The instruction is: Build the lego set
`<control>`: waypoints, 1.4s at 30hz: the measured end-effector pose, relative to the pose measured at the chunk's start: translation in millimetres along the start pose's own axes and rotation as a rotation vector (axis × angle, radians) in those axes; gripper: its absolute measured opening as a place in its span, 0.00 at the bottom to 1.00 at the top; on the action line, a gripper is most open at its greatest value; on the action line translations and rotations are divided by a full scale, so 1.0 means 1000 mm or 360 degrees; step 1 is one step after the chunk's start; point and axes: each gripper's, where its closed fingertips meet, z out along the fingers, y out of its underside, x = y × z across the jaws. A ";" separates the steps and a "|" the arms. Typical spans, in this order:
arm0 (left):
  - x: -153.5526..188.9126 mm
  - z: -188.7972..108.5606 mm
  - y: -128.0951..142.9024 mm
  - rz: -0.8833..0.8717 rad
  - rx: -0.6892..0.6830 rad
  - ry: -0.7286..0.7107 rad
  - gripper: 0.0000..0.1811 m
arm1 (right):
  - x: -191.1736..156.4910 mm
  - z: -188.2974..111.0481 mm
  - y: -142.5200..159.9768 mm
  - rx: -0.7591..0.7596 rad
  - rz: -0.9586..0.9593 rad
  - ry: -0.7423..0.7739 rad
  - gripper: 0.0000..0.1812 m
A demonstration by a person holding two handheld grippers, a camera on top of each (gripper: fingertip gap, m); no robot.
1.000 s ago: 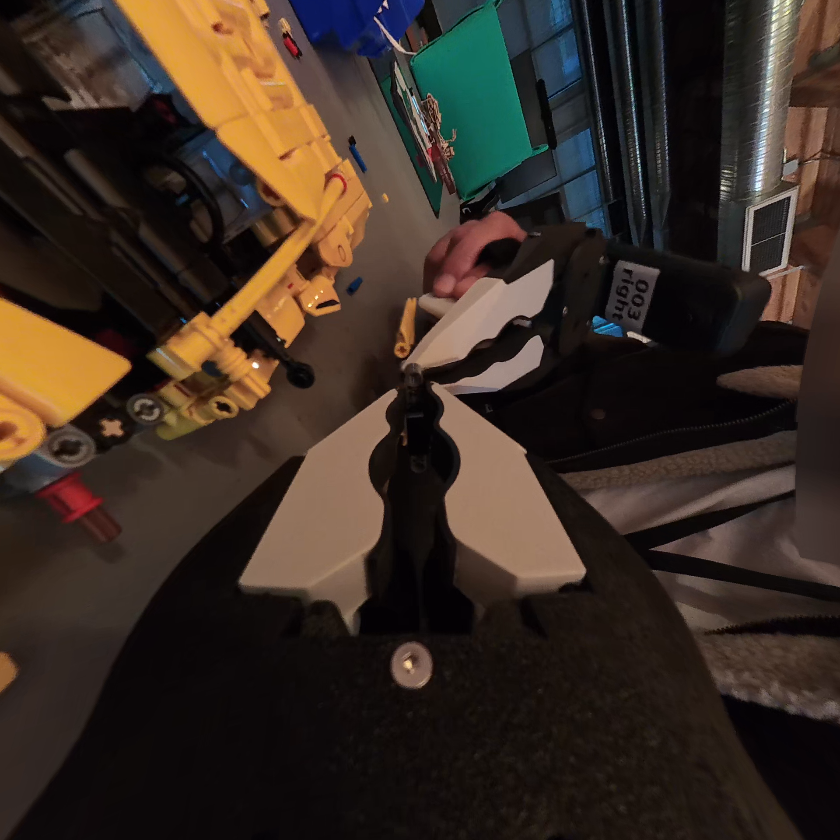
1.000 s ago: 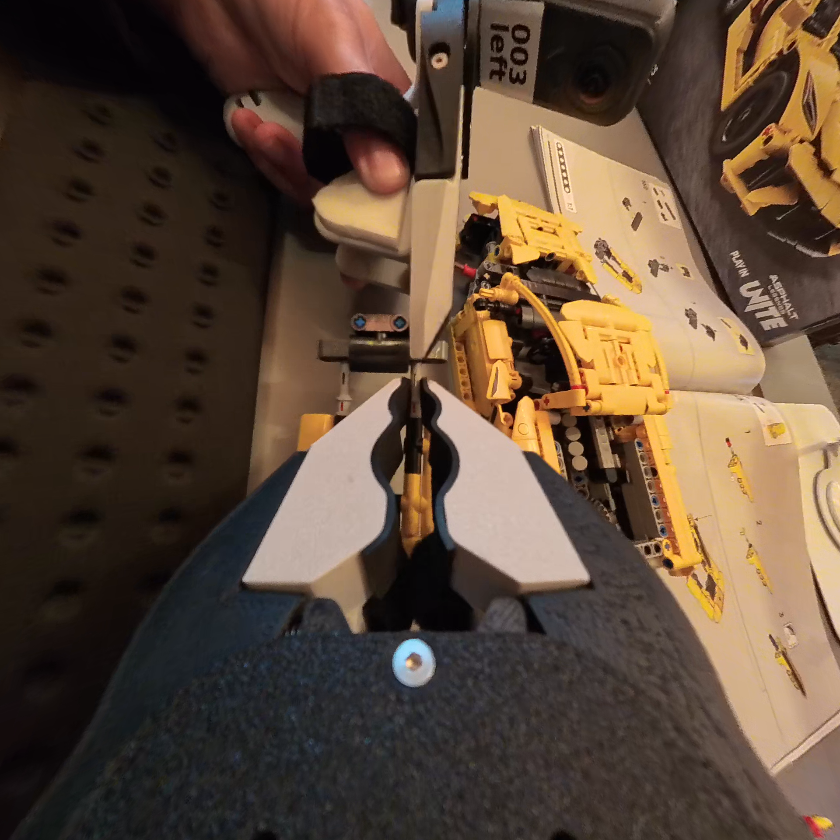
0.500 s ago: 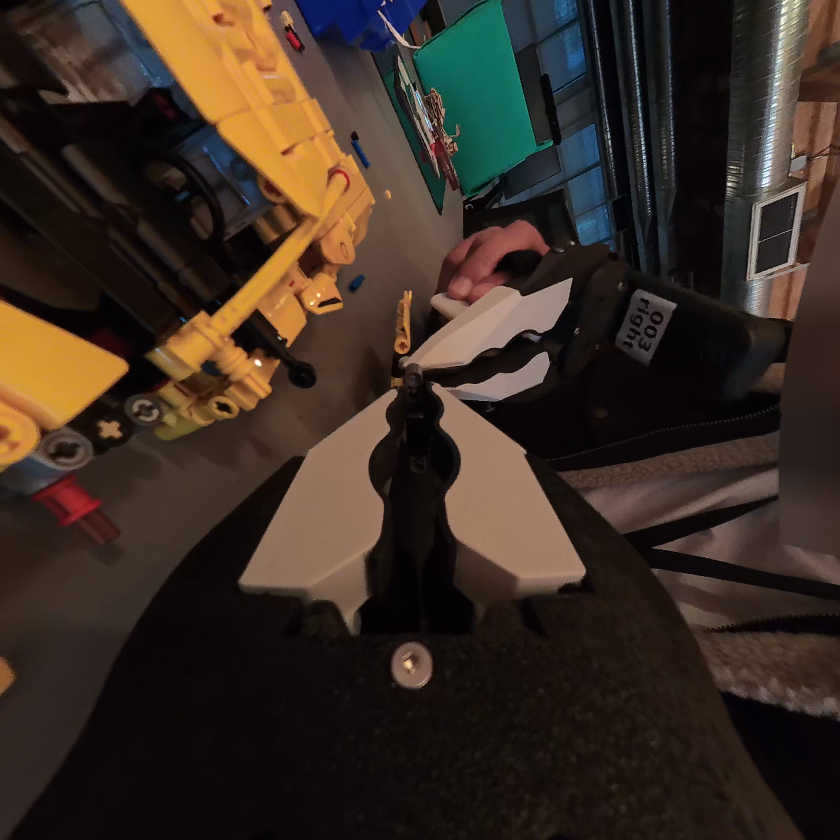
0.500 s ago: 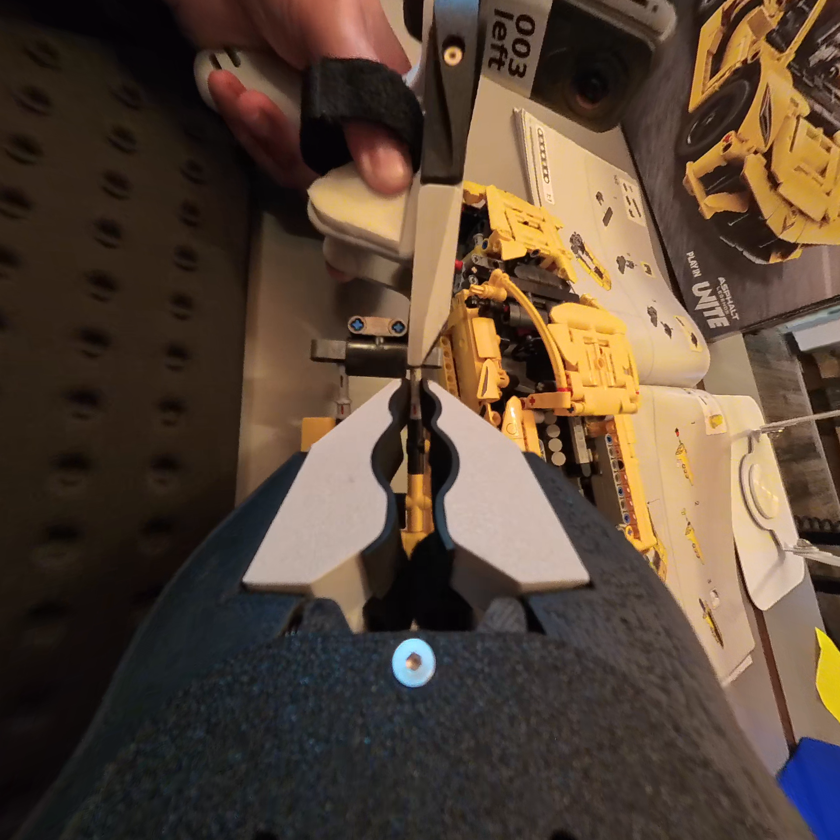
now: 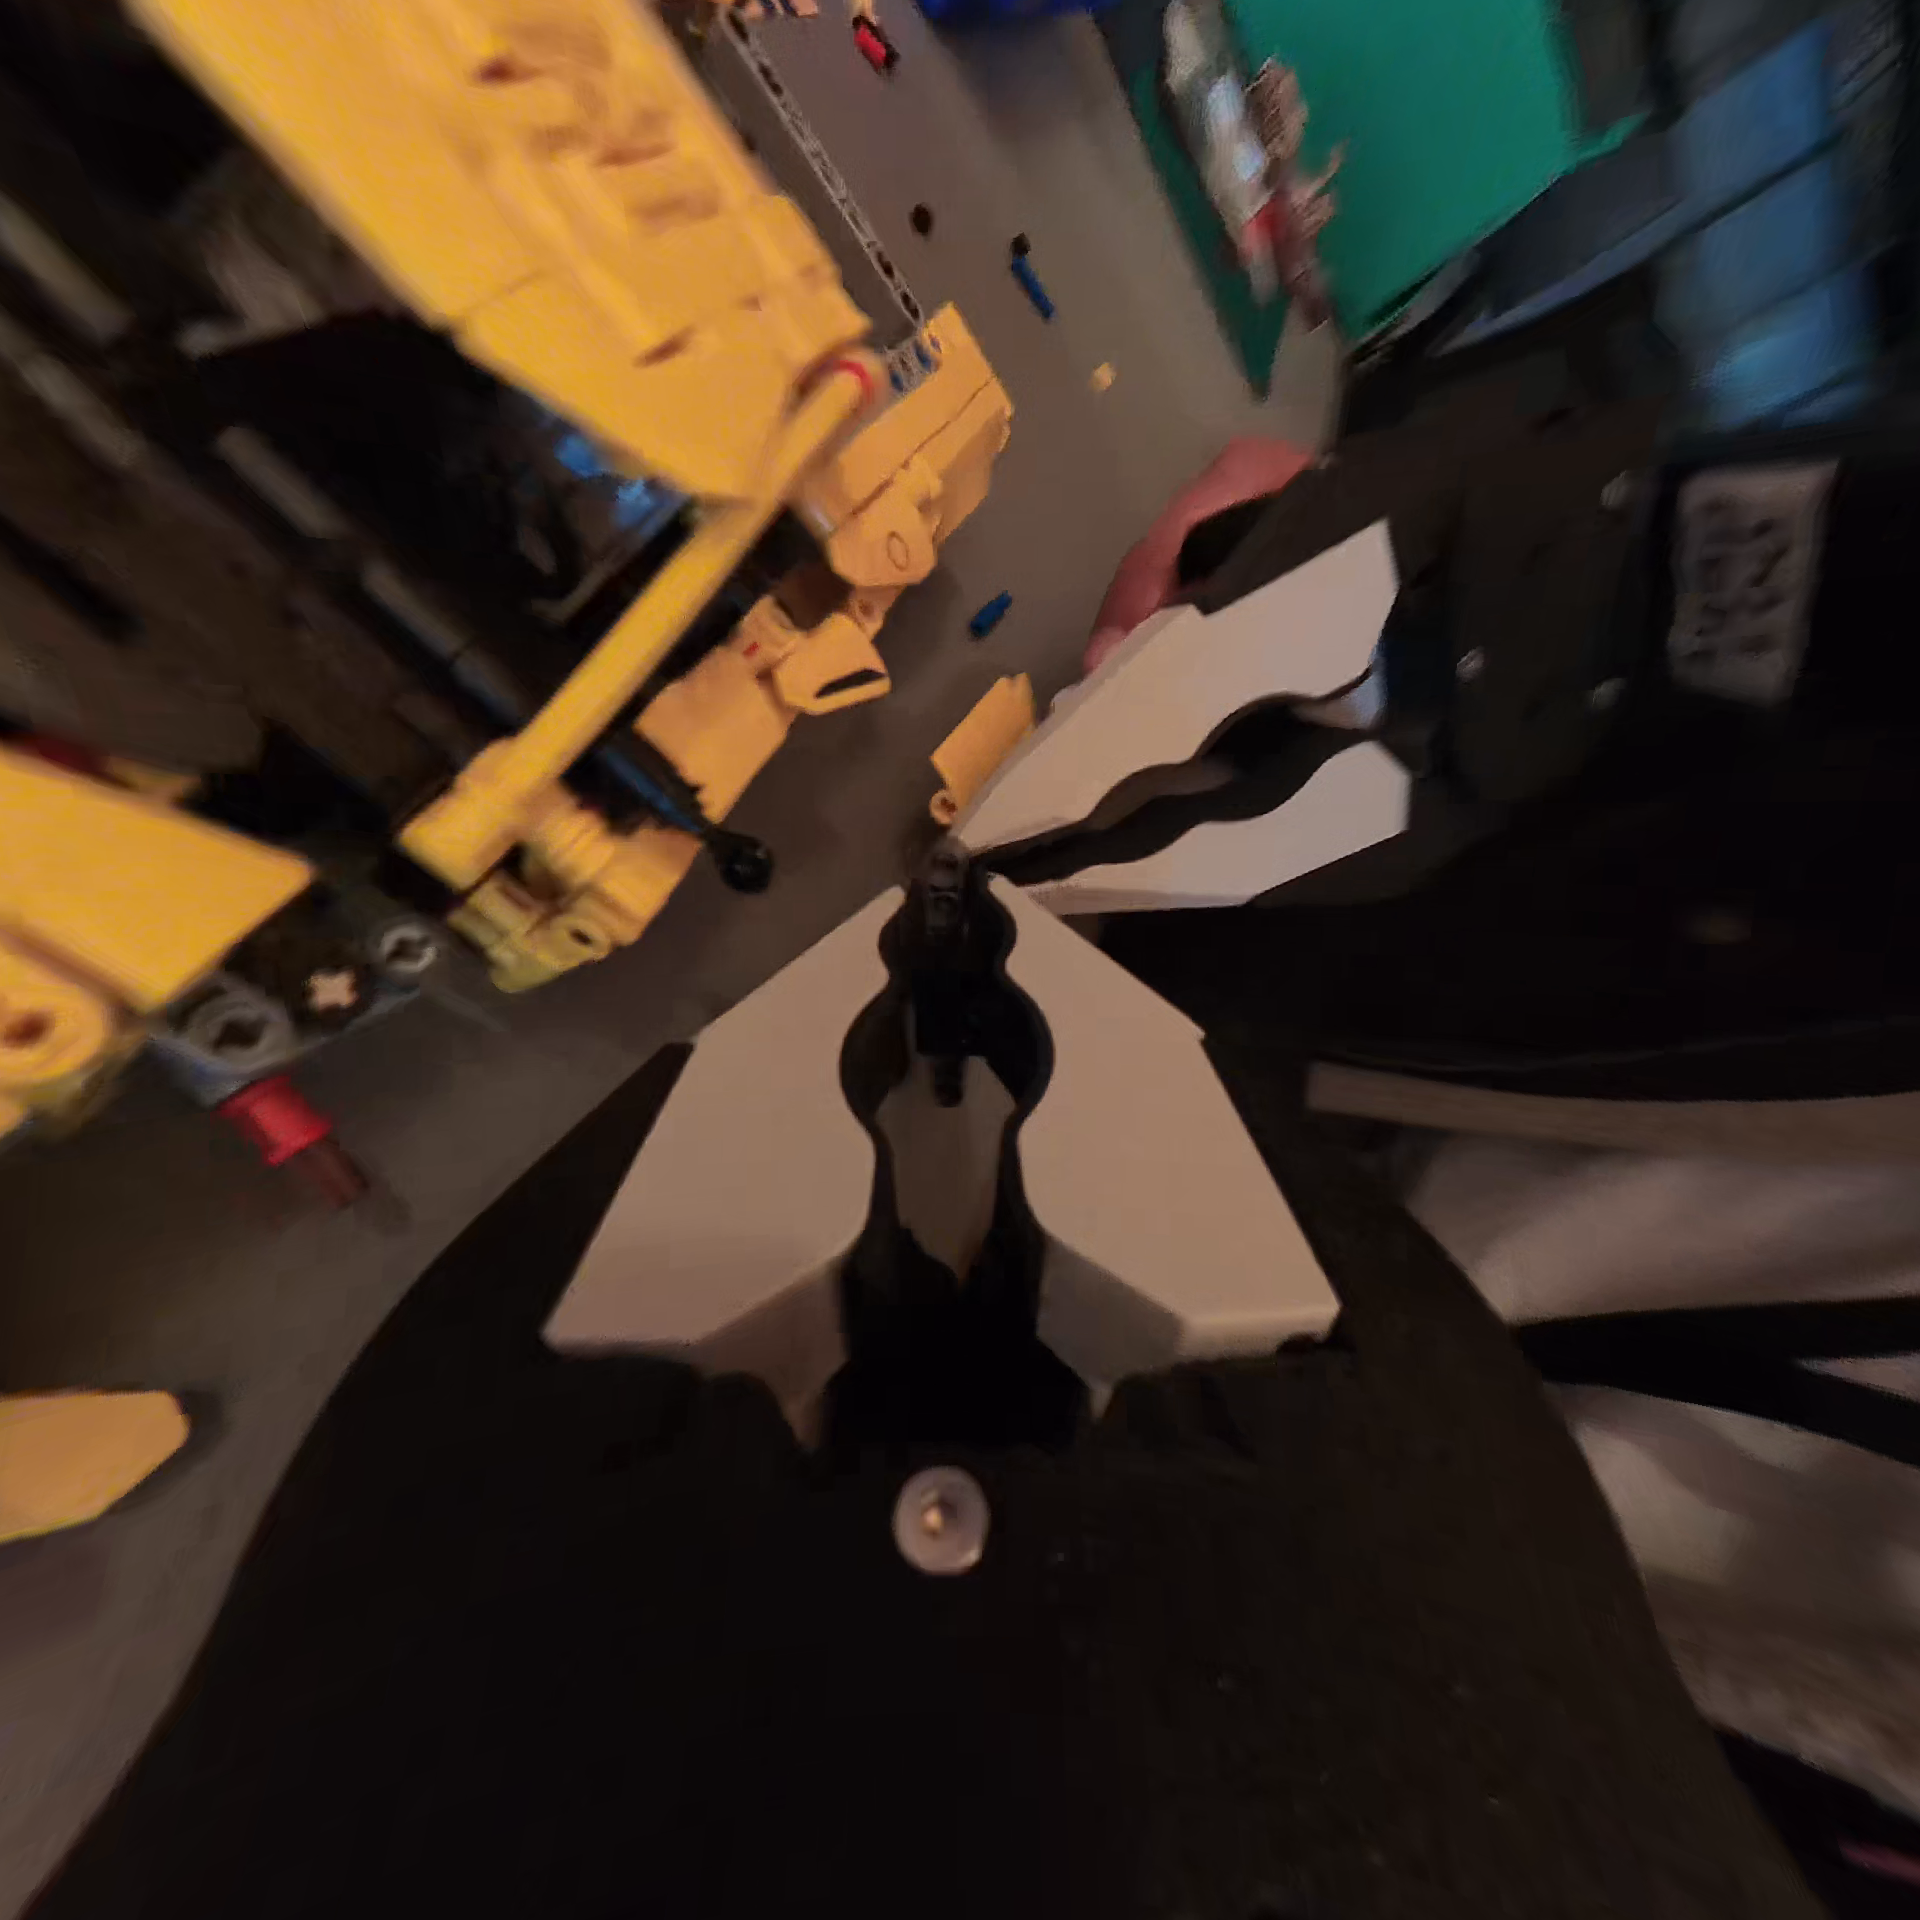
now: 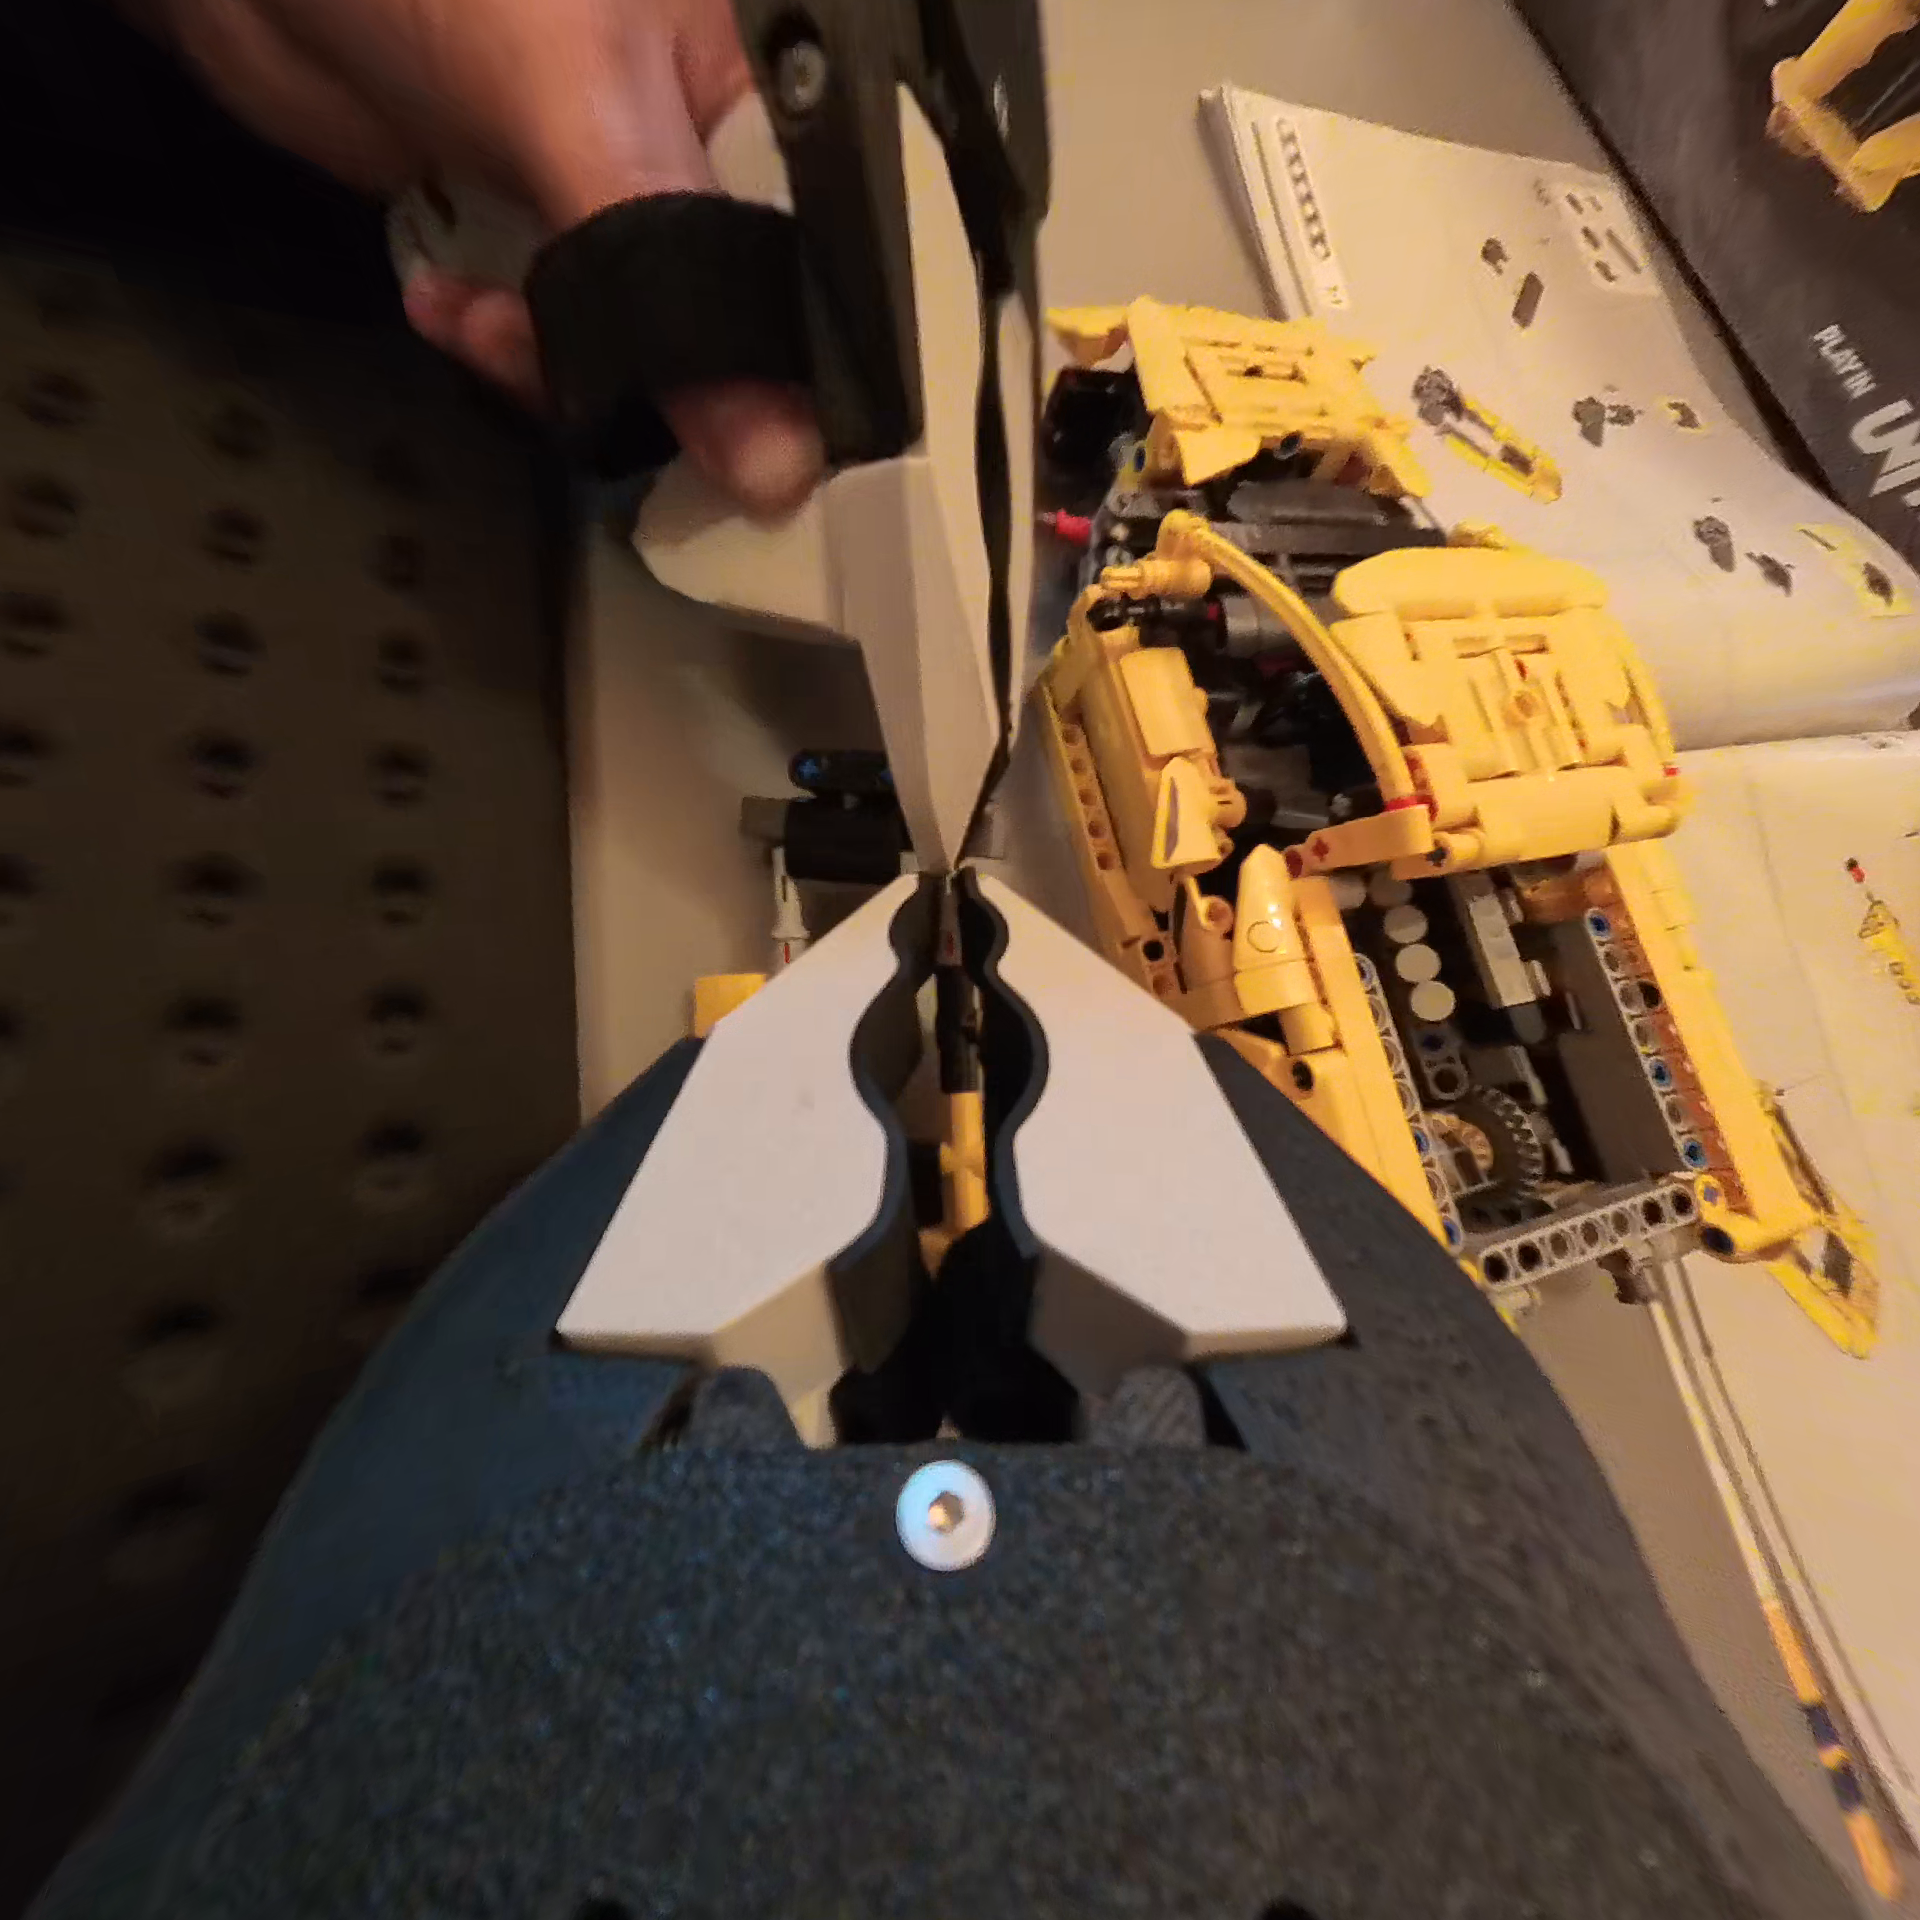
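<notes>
A black pin [image 5: 940, 971] is clamped in the left gripper [image 5: 948, 883] — tip to tip with the right gripper [image 6: 948, 883], itself closed on a yellow piece [image 6: 961, 1132] — axes crossing.

A white rectangular sticker [image 5: 1745, 582] with dark print is seen on the black body of the right gripper [image 5: 982, 847]; the print is blurred beyond reading. White block lettering is carried on the dark cardboard lego box [image 6: 1714, 208] at the upper right. Small printed marks and step pictures are spread over the open white paper instruction booklet [image 6: 1403, 260]; none can be made out.
</notes>
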 end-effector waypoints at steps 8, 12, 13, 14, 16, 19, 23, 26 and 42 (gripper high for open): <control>0.005 -0.014 -0.021 -0.0371 0.0275 0.0320 0.04 | 0.018 -0.004 -0.018 0.0049 0.0000 0.0240 0.01; 0.003 -0.015 -0.025 -0.0427 0.0326 0.0332 0.04 | 0.021 -0.004 -0.018 -0.0027 -0.0168 0.0399 0.01; 0.002 -0.014 -0.026 -0.0461 0.0340 0.0338 0.04 | 0.022 -0.003 -0.017 -0.0061 -0.0214 0.0442 0.01; 0.002 -0.014 -0.028 -0.0484 0.0358 0.0354 0.04 | 0.023 -0.004 -0.018 -0.0060 -0.0226 0.0463 0.01; 0.003 -0.014 -0.029 -0.0494 0.0367 0.0379 0.04 | 0.023 -0.005 -0.019 -0.0008 -0.0106 0.0392 0.01; 0.002 -0.015 -0.027 -0.0460 0.0342 0.0356 0.04 | 0.021 -0.003 -0.018 0.0058 0.0010 0.0262 0.02; 0.006 -0.011 -0.020 -0.0375 0.0255 0.0324 0.04 | 0.014 -0.005 -0.014 0.0226 0.0349 -0.0056 0.03; 0.008 -0.009 -0.017 -0.0356 0.0210 0.0333 0.04 | 0.010 -0.007 -0.012 0.0279 0.0465 -0.0208 0.03; 0.037 -0.023 -0.026 -0.0086 0.0312 0.0499 0.04 | -0.002 -0.040 -0.015 0.0523 0.1309 -0.1221 0.23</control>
